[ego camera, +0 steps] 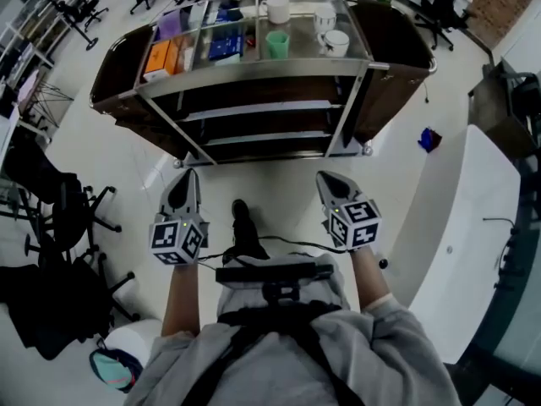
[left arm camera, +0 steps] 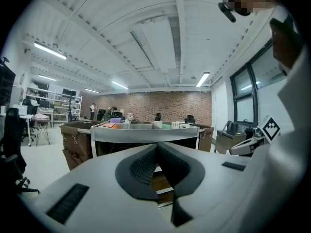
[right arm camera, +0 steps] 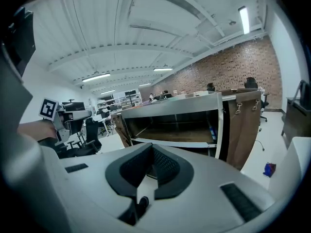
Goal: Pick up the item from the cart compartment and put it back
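Items in cart (ego camera: 254, 81) top compartments: orange box (ego camera: 158, 56) at left end, blue box (ego camera: 225, 46) mid, green cup (ego camera: 277, 43) beside it, white mug (ego camera: 336, 42) near right edge. Office chair (ego camera: 80, 211) on floor left. Left gripper (ego camera: 189, 176), right gripper (ego camera: 326, 178) short of cart's near edge, jaws together, holding nothing

Silver-grey cart (ego camera: 254, 84), dark brown side bags (ego camera: 118, 79). On top: orange box (ego camera: 158, 57), purple pack (ego camera: 170, 24), blue box (ego camera: 226, 47), green cup (ego camera: 277, 43), white mugs (ego camera: 276, 8). Grey bodies on left gripper (ego camera: 189, 176) and right gripper (ego camera: 326, 178); cubes carry black-and-white square markers.
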`<state>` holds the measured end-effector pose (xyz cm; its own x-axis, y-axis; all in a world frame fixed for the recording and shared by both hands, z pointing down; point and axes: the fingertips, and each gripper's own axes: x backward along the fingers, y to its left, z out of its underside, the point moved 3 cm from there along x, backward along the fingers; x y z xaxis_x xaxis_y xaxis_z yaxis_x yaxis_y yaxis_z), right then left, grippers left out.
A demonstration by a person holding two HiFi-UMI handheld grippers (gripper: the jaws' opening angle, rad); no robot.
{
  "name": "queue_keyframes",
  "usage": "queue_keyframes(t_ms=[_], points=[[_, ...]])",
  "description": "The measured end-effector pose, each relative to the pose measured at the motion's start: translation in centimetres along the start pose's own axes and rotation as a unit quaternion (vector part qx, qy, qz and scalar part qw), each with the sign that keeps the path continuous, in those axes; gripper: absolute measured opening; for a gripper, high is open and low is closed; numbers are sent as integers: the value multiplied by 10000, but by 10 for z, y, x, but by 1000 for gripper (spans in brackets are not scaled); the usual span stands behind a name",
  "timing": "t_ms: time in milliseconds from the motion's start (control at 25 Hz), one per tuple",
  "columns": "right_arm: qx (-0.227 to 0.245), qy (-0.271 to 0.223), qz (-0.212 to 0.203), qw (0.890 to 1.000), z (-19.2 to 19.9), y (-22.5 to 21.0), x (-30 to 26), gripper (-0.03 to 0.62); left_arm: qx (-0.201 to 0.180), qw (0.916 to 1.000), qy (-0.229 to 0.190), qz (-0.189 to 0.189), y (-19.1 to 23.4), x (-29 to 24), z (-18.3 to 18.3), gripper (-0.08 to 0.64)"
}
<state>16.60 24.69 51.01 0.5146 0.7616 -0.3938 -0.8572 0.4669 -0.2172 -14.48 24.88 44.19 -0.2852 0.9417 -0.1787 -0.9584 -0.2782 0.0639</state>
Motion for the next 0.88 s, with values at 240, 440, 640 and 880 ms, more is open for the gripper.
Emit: queue_keyframes(t_ms=[240,440,640,880], points=[[-87,5,132,9999,-30,6,-65,9,33,9998,75,177,57,-56,-15,6],[-85,-31,201,9998,-63,4,-124,9,55,9991,189,380,93,-105,-25,6],[-144,-94,298,9994,-92,13,-178,9,67,9967,234,769,130,-151,-39,6],[-230,-172,526,9982,-131,25,-225,9,96,9927,311,1161,173,-195,-66,6]])
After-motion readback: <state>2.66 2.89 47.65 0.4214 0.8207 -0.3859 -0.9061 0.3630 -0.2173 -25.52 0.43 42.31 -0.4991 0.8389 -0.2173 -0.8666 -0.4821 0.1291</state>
